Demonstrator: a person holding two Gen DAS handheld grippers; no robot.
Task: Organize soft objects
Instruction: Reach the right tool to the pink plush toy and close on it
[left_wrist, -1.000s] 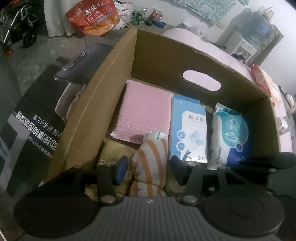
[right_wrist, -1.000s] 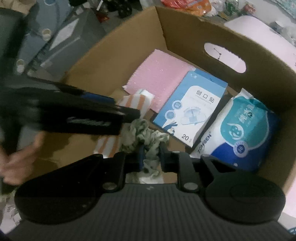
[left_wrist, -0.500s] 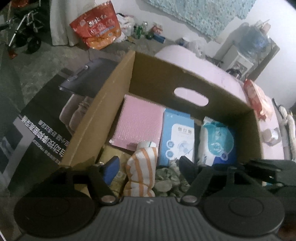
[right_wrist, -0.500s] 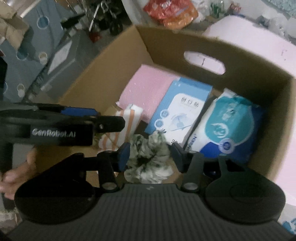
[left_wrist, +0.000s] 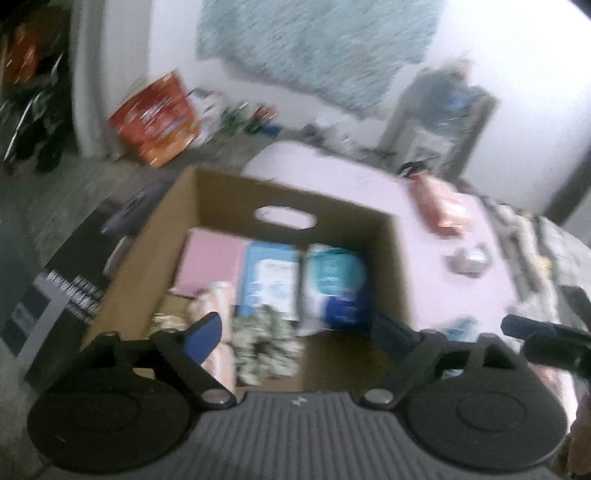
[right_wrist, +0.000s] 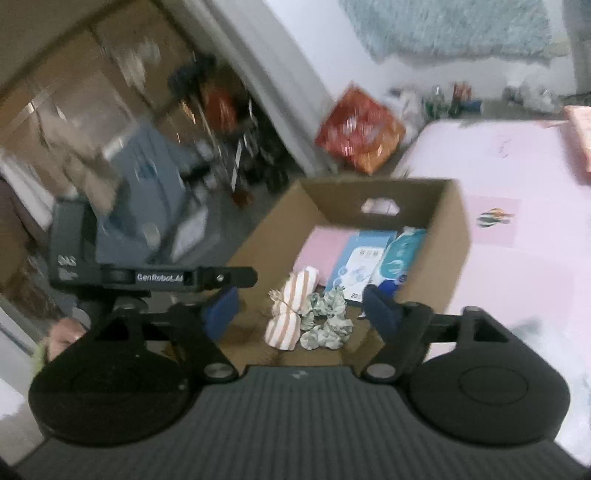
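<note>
Nearest the camera, the right tool (right_wrist: 297, 308) has its jaws spreading apart with nothing between them. The left tool (left_wrist: 295, 334) is likewise widening and grips nothing. Both are released and sit back from the cardboard box (right_wrist: 448, 254).

Inside the box, at the near end, the striped orange-and-white cloth roll (right_wrist: 291, 308) lies touching the crumpled green patterned cloth (right_wrist: 327, 319), which sits at its 3 o'clock. Both rest on the box floor, so by my reading these two soft pieces are already put away.

Farther in, toward 12 o'clock, three flat items lie side by side against the far wall: a pink sheet (right_wrist: 325, 247), a blue-and-white carton (right_wrist: 360, 262) and a blue wipes pack (right_wrist: 397, 260).

Beyond the box, the pink bench (right_wrist: 517, 177) carries more. In the left view an orange-pink packet (left_wrist: 441, 206) lies at about 1 o'clock from the box, and a small blurred whitish thing (left_wrist: 469, 258) at 3 o'clock. Motion blur hides what they are. If they count as soft goods, they probably remain to be collected, and the box floor near the right wall looks free for them.
</note>
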